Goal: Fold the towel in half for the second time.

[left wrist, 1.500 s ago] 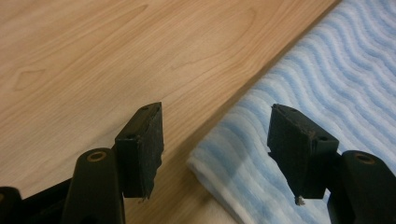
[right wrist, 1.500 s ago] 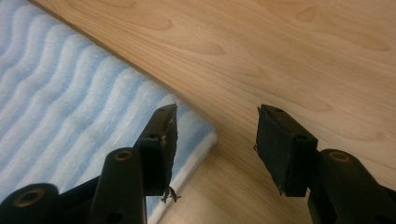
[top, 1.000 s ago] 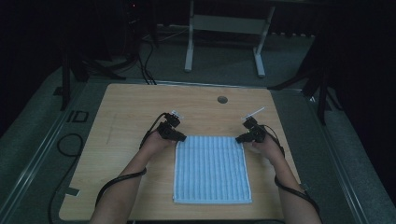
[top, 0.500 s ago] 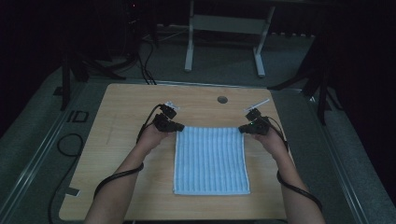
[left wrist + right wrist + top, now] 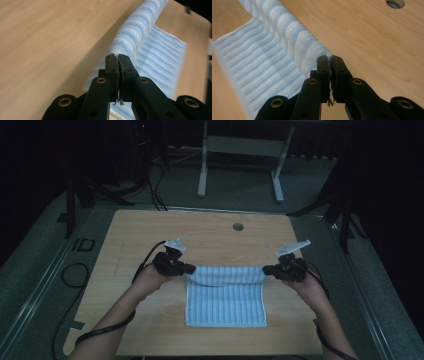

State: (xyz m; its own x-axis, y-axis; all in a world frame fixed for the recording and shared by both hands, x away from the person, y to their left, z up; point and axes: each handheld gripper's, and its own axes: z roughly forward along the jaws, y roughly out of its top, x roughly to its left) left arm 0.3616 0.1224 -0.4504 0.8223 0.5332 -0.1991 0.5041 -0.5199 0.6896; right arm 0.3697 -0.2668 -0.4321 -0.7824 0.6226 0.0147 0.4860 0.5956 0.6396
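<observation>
Black jaws of the left gripper [image 5: 117, 58] are pressed together on one far corner of a striped blue-and-white towel [image 5: 226, 297], and the right gripper [image 5: 330, 59] is clamped on the other far corner. Between them the raised far edge sags, running left to right. The rest lies flat on the wooden table [image 5: 210, 232], stripes and long axis running toward the person's side.

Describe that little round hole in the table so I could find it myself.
Start from the wooden table and look at its far edge, beyond the striped blue towel. The hole sits near the middle there, a small dark circle, the only mark breaking the pale wood.
</observation>
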